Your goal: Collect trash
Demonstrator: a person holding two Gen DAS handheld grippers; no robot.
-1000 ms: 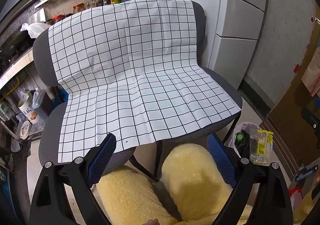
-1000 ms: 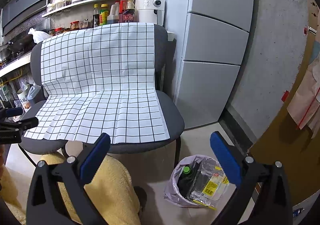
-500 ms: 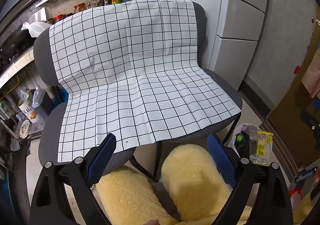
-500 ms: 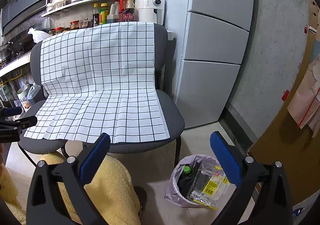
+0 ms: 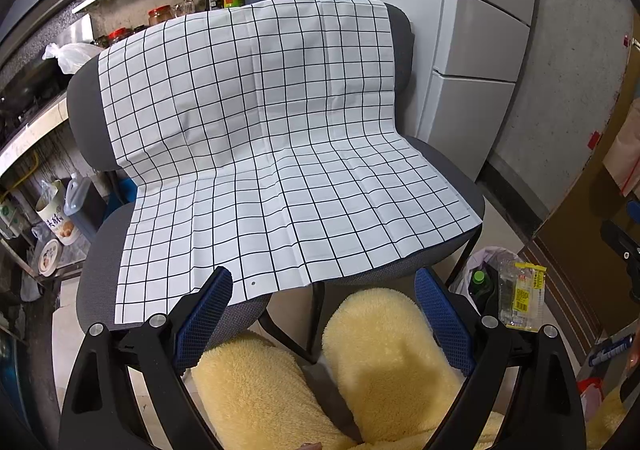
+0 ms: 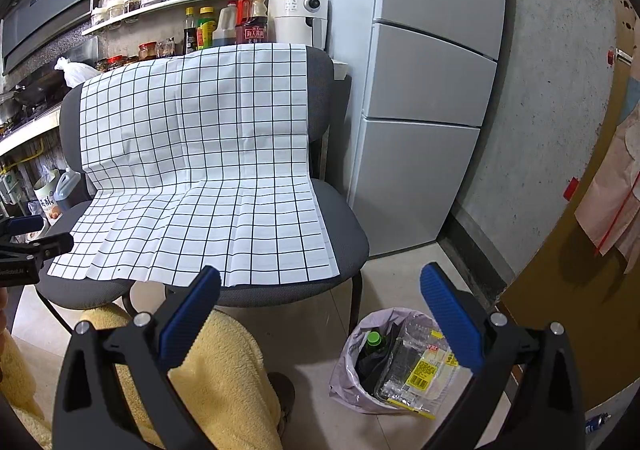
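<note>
We are in a kitchen: a grid-patterned cloth covers two grey chairs beside a tall fridge. No trash lies on the cloth. The trash bag stands on the floor by the right chair, holding a green-capped bottle and a clear wrapper. Both the left gripper and right gripper are spread wide and empty. We judge collecting nearly done; next would be closing or lifting the bag. Our yellow fleece-clad knees and the chair legs crowd the reach.
</note>
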